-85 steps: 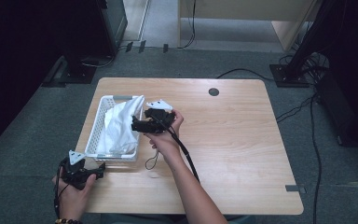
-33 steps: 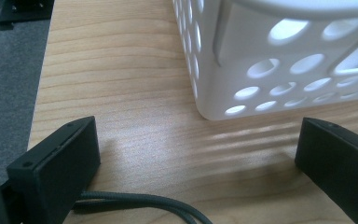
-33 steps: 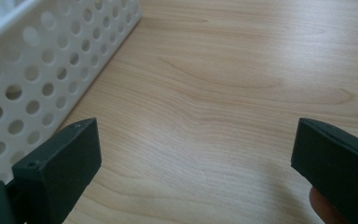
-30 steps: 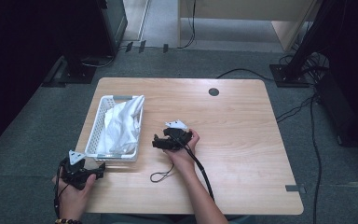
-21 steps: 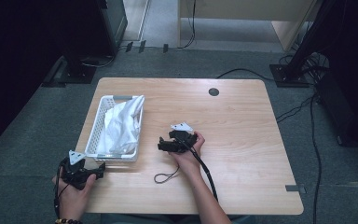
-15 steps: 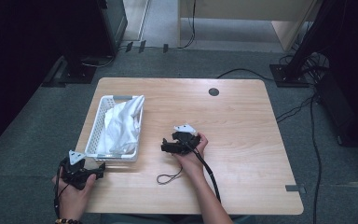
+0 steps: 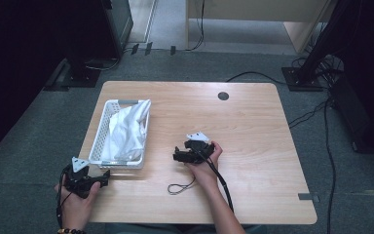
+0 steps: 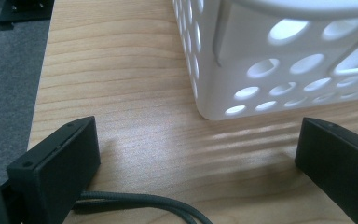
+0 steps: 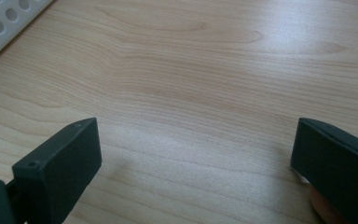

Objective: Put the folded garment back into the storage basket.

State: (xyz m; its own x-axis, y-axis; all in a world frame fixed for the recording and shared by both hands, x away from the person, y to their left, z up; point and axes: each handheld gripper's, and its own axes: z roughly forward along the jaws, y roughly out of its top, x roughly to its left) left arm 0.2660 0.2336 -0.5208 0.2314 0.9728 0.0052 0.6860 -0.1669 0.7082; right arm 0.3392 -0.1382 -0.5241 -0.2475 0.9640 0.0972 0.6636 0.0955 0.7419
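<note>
Pulled back from the white basket (image 7: 108, 127) toward mid-table with right gripper (image 7: 182, 156) now wide and empty, so the white cloth (image 7: 128, 131) looks delivered, lying heaped in the basket near the table's left edge, well apart; left gripper (image 7: 93, 179) also wide, just beside the basket's near corner.
</note>
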